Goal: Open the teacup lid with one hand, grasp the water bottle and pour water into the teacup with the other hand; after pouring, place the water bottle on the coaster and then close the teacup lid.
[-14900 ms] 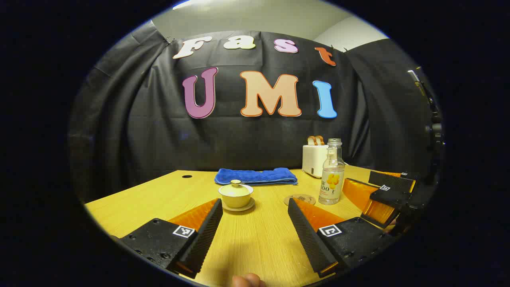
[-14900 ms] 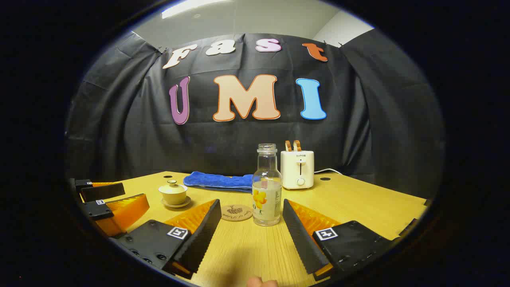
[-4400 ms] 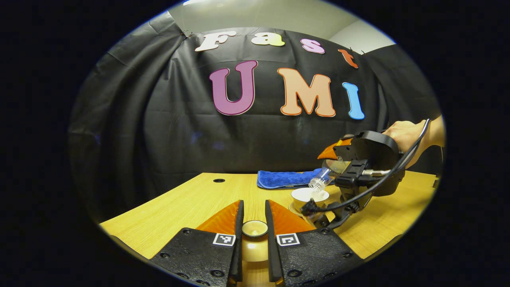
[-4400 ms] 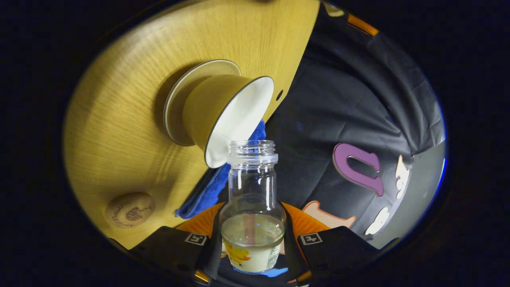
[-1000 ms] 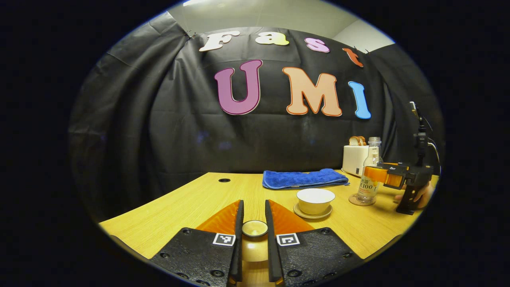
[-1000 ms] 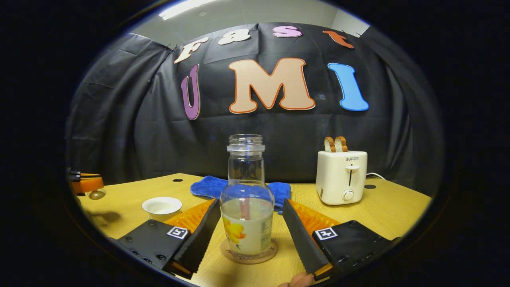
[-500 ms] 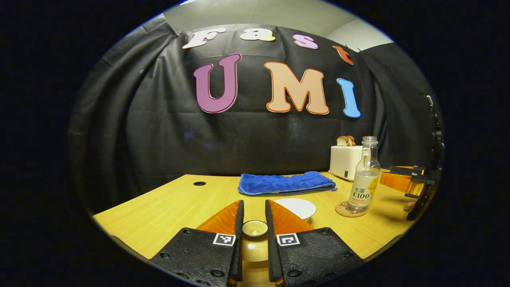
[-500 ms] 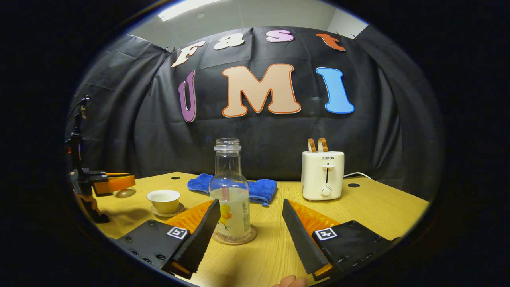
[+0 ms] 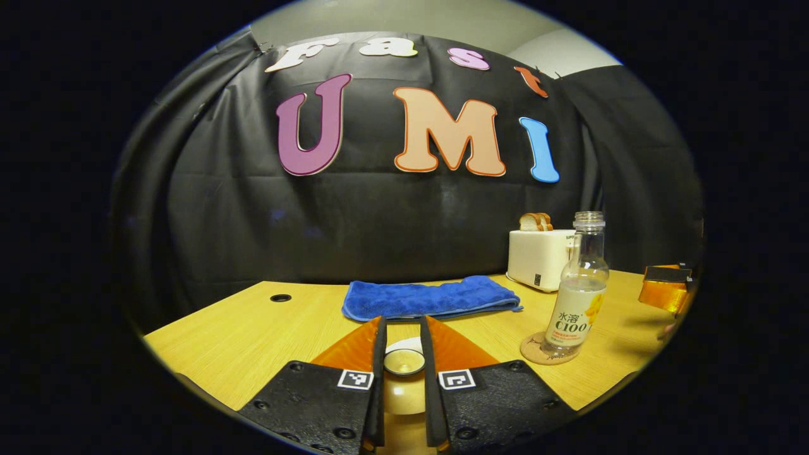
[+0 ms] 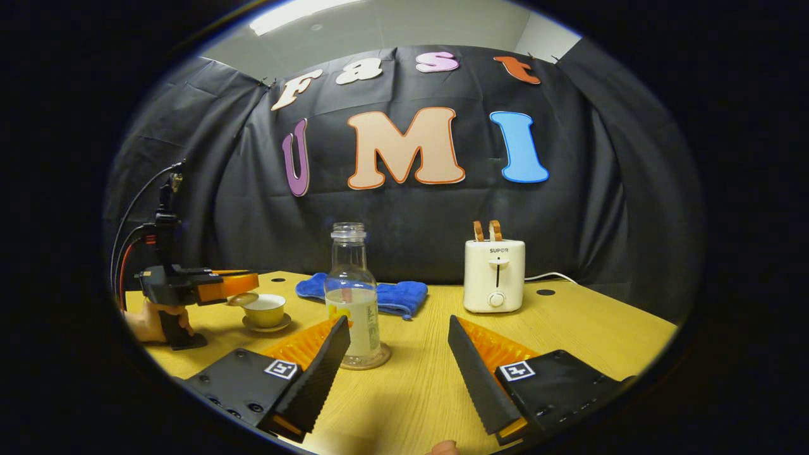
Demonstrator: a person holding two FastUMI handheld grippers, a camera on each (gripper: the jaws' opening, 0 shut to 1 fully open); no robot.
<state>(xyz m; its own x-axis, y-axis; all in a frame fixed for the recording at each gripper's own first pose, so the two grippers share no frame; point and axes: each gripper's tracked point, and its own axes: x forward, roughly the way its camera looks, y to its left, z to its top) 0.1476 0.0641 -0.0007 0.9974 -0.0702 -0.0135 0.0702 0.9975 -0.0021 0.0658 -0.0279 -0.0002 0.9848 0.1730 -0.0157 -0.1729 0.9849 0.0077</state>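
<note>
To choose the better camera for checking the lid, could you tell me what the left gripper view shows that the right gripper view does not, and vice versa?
Left gripper view: a close look at the lid clamped between the fingers of the left gripper.

Right gripper view: the open right gripper, the uncovered teacup on its saucer, and a hand holding the left gripper with the lid just beside the cup.

Both: the water bottle upright on the coaster, the blue towel and the toaster.

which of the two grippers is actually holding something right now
The left gripper, shut on the teacup lid by its knob. The right gripper is open, empty, behind the water bottle.
</note>
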